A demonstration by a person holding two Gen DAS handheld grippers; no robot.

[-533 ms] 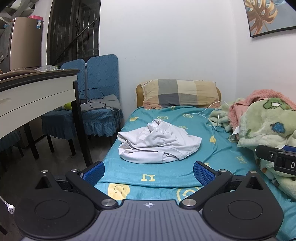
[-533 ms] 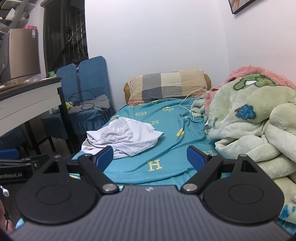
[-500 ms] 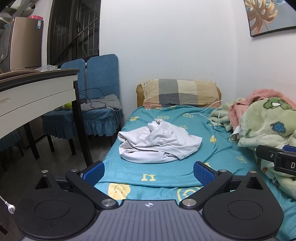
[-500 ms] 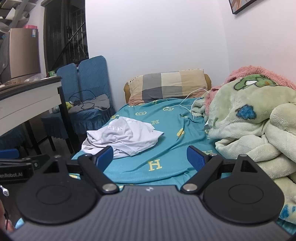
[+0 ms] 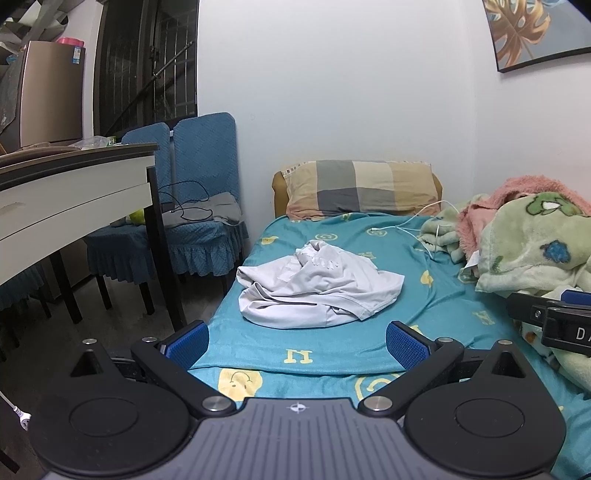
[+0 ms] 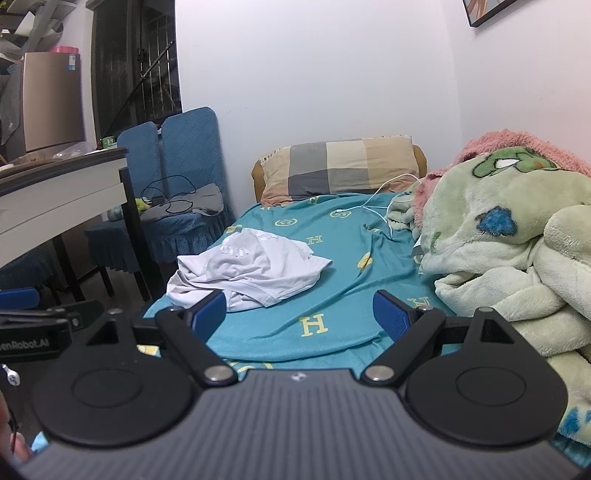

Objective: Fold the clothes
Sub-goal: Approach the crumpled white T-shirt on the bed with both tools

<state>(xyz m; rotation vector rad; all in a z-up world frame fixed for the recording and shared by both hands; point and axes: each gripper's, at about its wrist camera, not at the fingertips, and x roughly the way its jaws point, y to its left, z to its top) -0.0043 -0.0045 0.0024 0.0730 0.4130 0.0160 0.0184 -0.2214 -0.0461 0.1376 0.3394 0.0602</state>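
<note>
A crumpled white garment (image 5: 317, 284) is seen lying in a heap on the teal bed sheet (image 5: 424, 306), between the checked pillow (image 5: 360, 188) at the head of the bed and both claws at its foot. The left claw (image 5: 297, 341) is held wide apart, nothing between its blue pads (image 5: 186, 343). The right claw (image 6: 299, 314) is likewise spread wide and empty, near the garment's front edge. A green blanket (image 6: 517, 240) is piled beside the garment, against the wall.

one crumpled white garment (image 5: 317, 284), one checked pillow (image 5: 360, 190), two blue chairs (image 5: 203, 166), one table (image 5: 74, 184), one framed picture (image 5: 532, 33)
</note>
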